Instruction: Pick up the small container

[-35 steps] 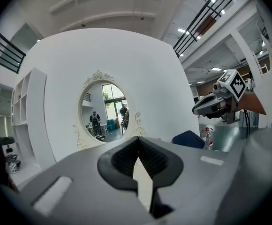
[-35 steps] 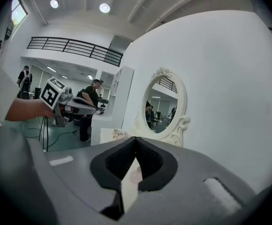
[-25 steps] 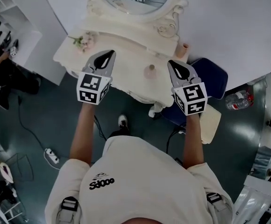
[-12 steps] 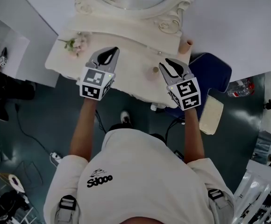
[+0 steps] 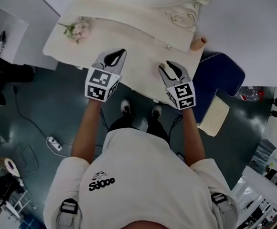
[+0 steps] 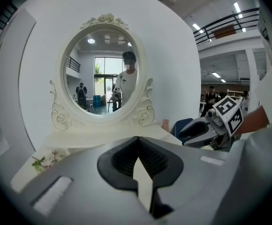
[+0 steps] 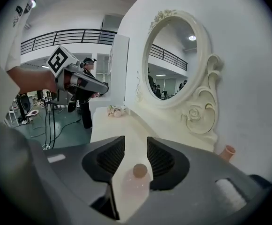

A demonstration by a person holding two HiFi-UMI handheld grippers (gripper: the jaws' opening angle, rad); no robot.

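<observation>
The small container [image 7: 136, 185] is a pale pink bottle with a tan round cap. It stands on the white vanity table [image 5: 129, 37] near its front edge. My right gripper [image 7: 136, 143] has the bottle between its jaws, which are opening, and a gap shows on the left side. In the head view only the cap of the container [image 5: 162, 65] peeks out by my right gripper [image 5: 168, 67]. My left gripper [image 5: 122, 53] hovers over the table's front edge to the left, shut and empty. It also shows close up as the left gripper [image 6: 137, 139].
An oval mirror [image 6: 103, 76] in an ornate frame stands at the table's back. A small bunch of flowers [image 5: 76, 30] lies at its left end, a pink cup [image 5: 198, 43] at the right end. A blue chair [image 5: 219, 80] with a beige cushion [image 5: 214, 116] stands at the right.
My right gripper has moved left to the container and its jaws have spread from shut to either side of the bottle. The left gripper stays shut over the table's front.
</observation>
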